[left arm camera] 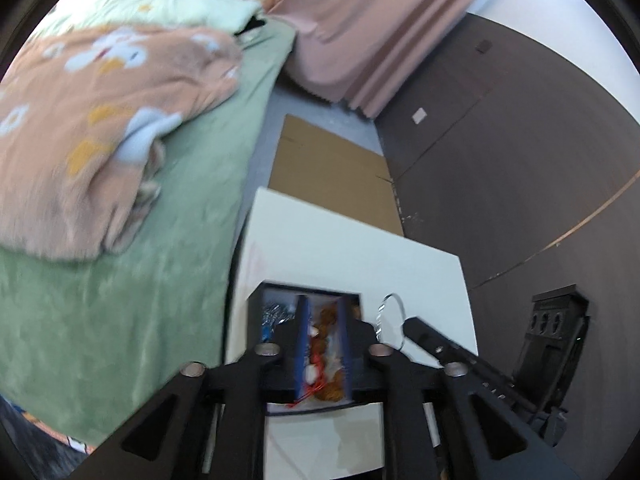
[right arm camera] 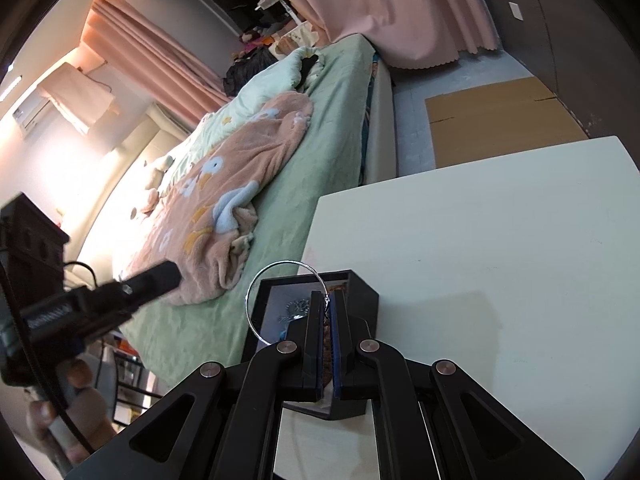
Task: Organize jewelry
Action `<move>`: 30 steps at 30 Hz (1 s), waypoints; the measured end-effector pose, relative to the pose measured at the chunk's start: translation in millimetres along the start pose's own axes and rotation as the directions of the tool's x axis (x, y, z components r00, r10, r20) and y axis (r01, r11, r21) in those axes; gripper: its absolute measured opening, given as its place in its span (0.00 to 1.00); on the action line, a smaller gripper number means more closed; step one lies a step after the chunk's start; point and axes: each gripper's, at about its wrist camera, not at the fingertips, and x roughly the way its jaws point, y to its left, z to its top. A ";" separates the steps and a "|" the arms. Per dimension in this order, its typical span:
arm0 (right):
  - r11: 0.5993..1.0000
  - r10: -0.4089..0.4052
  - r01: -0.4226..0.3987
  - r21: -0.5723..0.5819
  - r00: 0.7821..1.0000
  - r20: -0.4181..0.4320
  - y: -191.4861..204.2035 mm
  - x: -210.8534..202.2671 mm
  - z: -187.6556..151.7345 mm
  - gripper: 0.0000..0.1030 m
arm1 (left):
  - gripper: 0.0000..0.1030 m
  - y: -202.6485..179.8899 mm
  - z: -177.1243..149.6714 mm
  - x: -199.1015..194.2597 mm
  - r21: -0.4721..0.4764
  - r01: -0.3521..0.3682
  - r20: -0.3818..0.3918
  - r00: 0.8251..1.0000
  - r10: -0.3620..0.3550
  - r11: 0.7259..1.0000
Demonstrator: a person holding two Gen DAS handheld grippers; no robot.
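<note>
white table (right arm camera: 500,240) beside green bed (right arm camera: 328,128) (pink curtains (right arm camera: 380,0)), right gripper (right arm camera: 329,308) clenched on silver hoop (right arm camera: 256,292), left gripper (left arm camera: 324,320) released

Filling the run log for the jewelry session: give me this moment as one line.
right tool: shut on silver hoop | left tool: open, over black jewelry box | box on white table
</note>
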 end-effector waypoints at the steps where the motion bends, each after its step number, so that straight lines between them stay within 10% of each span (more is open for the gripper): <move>1: 1.000 0.002 -0.002 -0.006 1.000 -0.002 2.0 1.6 -0.6 0.04 | 0.43 5.7 -2.5 -1.3 -0.016 0.000 0.001 1.000 0.000 1.000; 3: 1.000 0.008 -0.008 -0.012 1.000 -0.003 5.0 3.8 -1.2 0.04 | 0.69 15.6 -6.7 -7.9 -0.044 -0.006 0.027 1.000 0.007 0.999; 6: 1.000 0.028 -0.028 -0.013 1.000 -0.002 11.1 7.8 -2.2 0.04 | 0.78 25.0 -13.2 -20.1 -0.068 -0.016 0.065 0.998 0.020 0.998; 12: 0.995 0.103 -0.103 -0.003 0.995 0.004 27.4 22.3 -1.3 0.13 | 0.78 32.1 -26.0 -27.0 -0.070 -0.017 0.055 0.998 0.021 0.997; 14: 0.992 0.126 -0.126 0.012 0.992 -0.022 28.8 31.1 -2.5 0.54 | 0.78 32.3 -33.7 -27.2 -0.063 -0.018 0.052 0.998 0.022 0.998; 15: 0.993 0.117 -0.117 0.024 0.993 -0.012 28.0 32.2 -4.2 0.58 | 0.78 32.0 -38.3 -27.5 -0.057 -0.019 0.052 0.998 0.022 0.998; 30: 0.995 -0.094 0.097 -0.023 0.991 0.098 24.5 -51.5 -31.8 0.74 | 0.82 2.5 -72.6 -44.4 0.110 -0.054 0.139 0.990 0.039 0.992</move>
